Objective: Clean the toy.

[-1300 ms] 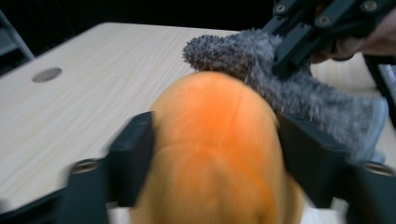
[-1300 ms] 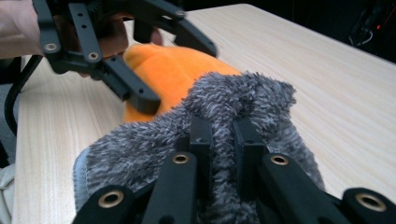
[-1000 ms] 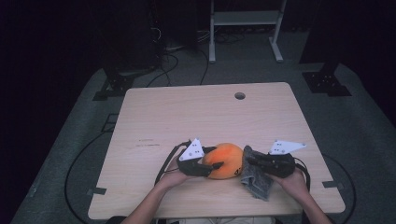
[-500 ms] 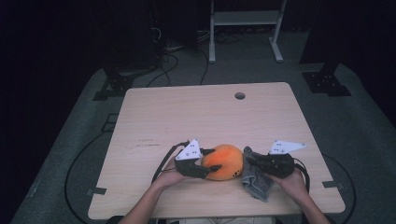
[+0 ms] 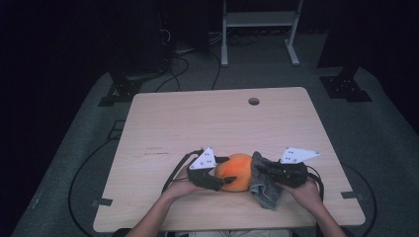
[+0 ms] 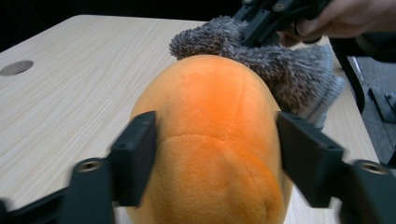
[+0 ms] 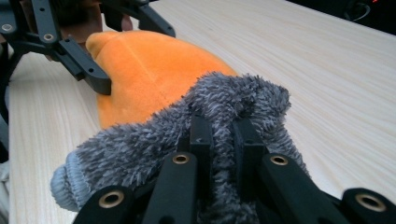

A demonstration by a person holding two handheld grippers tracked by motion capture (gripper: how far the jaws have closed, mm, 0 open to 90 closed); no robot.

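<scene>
Left gripper (image 6: 215,154): jaws just eased wider, flanking orange plush (image 6: 210,149); contact unclear, probably loose.
Right gripper (image 7: 222,140): clenched on grey sock (image 7: 140,154).
Tip: steady plush first, then draw sock over its end.

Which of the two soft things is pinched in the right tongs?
The fuzzy grey sock, its pile bunched between the right tongs. The orange plush toy sits between the left tongs, whose jaws have just been opening.
</scene>
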